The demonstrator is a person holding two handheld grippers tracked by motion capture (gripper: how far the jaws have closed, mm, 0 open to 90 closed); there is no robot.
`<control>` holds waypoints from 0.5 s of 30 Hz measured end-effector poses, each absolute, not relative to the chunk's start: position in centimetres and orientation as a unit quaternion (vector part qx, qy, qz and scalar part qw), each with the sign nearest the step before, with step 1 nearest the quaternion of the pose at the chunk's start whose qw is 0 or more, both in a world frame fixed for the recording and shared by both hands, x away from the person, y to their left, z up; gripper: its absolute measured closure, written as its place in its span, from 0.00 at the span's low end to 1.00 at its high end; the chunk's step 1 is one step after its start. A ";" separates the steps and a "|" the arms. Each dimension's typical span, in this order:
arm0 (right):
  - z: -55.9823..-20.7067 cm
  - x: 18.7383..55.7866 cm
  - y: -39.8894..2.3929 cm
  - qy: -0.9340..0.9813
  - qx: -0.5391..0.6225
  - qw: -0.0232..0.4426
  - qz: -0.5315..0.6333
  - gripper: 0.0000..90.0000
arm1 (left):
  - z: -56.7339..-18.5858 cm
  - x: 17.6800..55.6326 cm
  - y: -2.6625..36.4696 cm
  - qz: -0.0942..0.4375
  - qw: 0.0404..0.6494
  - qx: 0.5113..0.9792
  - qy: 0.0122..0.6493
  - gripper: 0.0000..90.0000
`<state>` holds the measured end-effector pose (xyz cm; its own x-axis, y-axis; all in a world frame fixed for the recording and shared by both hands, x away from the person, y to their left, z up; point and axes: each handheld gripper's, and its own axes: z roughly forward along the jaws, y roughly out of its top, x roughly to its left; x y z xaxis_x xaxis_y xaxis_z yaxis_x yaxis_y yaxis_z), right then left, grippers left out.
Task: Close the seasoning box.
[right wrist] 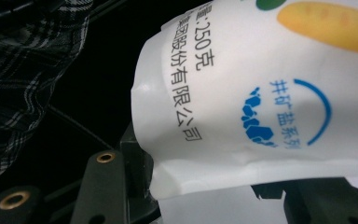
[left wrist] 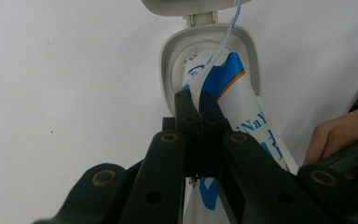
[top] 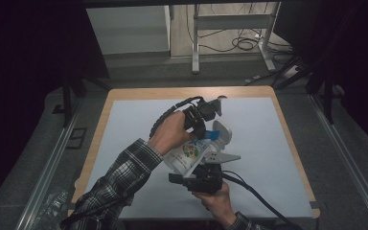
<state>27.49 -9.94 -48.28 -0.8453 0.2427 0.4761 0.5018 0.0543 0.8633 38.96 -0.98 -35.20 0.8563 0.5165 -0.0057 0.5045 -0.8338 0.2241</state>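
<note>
The pouch sits clamped in the right tongs, the left tongs pinching its torn top strip.

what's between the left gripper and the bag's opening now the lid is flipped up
Nothing visible does. The left gripper is already shut on a thin torn strip at the top of the salt bag, just inside the open grey lid. The right gripper holds the bag's lower end.

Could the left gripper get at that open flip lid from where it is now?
Probably not at once: the left gripper is pinched shut on the bag's torn strip, so it must release first. The lid itself sits just beyond, unobstructed.
</note>
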 end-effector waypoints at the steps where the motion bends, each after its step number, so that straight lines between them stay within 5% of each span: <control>1: -48.3 27.5 -9.9 -0.719 -0.259 0.102 -0.637 0.55 | -35.2 39.0 -1.0 0.027 0.108 0.957 0.267 1.00; 15: -48.3 27.4 -9.9 -0.718 -0.257 0.103 -0.639 0.55 | -35.5 39.0 -0.9 0.024 0.104 0.958 0.267 1.00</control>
<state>27.39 -9.90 -48.26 -0.8464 0.2385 0.4762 0.5006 0.0510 0.8642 39.00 -0.92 -35.49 0.8558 0.5172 -0.0093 0.5071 -0.8353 0.2123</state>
